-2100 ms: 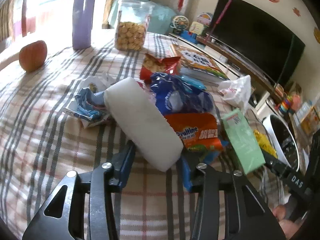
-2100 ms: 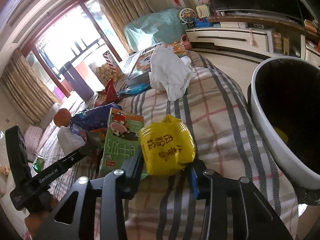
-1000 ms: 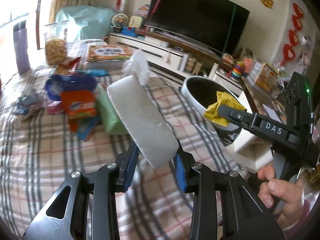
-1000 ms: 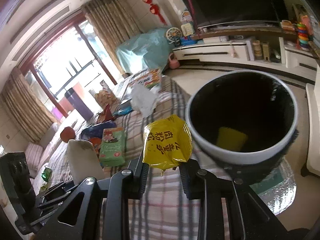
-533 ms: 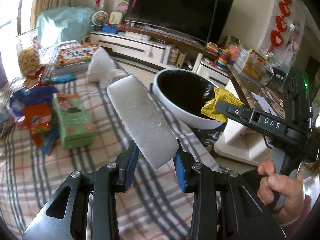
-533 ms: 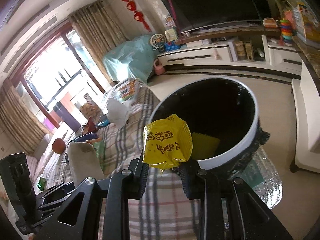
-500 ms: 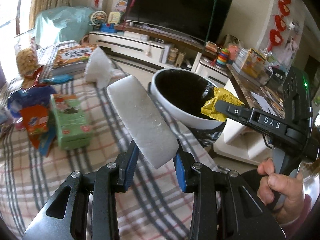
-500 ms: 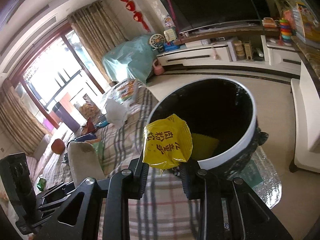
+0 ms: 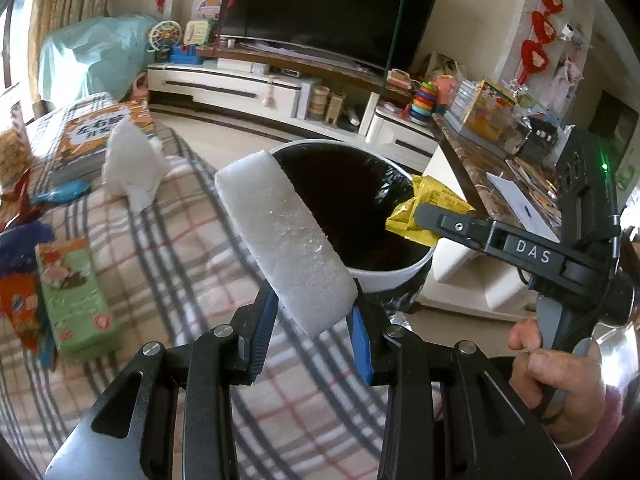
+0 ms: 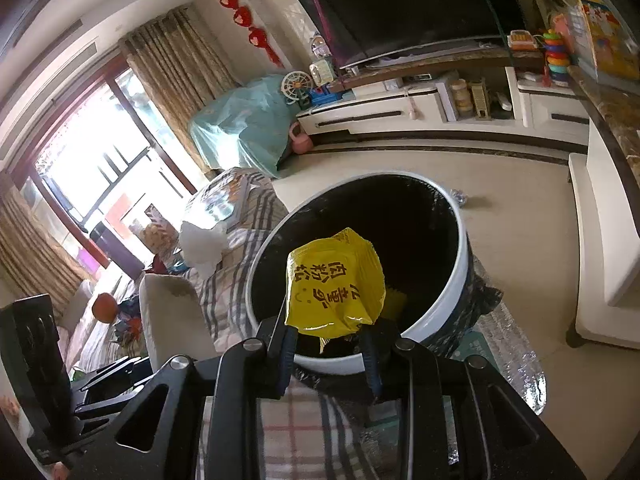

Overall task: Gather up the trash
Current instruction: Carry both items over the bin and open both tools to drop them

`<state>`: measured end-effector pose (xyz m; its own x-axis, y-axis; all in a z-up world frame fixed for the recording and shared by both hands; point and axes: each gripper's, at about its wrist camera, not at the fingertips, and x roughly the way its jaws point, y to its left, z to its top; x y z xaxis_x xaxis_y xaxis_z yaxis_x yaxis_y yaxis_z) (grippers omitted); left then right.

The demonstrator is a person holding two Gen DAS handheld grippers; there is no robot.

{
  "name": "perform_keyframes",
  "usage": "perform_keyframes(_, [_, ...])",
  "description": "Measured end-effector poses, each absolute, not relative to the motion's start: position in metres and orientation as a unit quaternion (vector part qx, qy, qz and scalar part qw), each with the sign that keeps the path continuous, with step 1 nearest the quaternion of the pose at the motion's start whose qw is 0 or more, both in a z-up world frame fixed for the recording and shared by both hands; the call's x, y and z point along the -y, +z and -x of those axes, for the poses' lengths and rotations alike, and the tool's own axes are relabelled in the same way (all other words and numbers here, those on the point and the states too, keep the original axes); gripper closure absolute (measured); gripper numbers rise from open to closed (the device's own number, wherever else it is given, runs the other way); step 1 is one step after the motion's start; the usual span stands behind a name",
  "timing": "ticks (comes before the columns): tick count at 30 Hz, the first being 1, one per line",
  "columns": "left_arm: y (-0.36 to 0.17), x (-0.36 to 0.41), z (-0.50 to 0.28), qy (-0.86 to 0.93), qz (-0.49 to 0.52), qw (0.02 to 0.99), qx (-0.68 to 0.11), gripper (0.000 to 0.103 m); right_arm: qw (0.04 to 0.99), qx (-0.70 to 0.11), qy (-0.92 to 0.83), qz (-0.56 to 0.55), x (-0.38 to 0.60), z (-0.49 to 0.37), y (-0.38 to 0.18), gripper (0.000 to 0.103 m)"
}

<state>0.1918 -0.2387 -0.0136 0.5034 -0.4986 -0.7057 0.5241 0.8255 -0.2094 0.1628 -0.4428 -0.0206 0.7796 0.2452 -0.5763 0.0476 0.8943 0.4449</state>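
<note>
My left gripper (image 9: 312, 344) is shut on a long white foam block (image 9: 284, 240), held tilted with its far end over the near rim of the white trash bin (image 9: 392, 270) with a black liner. My right gripper (image 10: 328, 354) is shut on a yellow snack packet (image 10: 336, 280), held just above the bin's (image 10: 460, 280) near rim. The packet (image 9: 424, 212) and right gripper (image 9: 436, 216) show in the left wrist view at the bin's right side. A yellow piece of trash (image 10: 394, 302) lies inside the bin.
The plaid-covered table (image 9: 180, 240) holds a green carton (image 9: 74, 304), a crumpled white bag (image 9: 132, 164), a book (image 9: 92, 136), and snack wrappers (image 9: 16, 280) at the left. A TV stand (image 10: 440, 112) and white bench (image 10: 600, 248) lie beyond the bin.
Both grippers have moved closer to the bin with their loads. The foam block's end now overlaps the bin rim, and the yellow packet hangs over the bin opening.
</note>
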Motion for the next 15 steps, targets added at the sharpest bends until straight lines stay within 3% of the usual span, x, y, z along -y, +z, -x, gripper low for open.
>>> perform_keyframes(15, [-0.014,0.277,-0.215,-0.317,-0.024,0.853,-0.414,0.07,0.912,-0.333,0.046,-0.235,0.468,-0.18,-0.021,0.073])
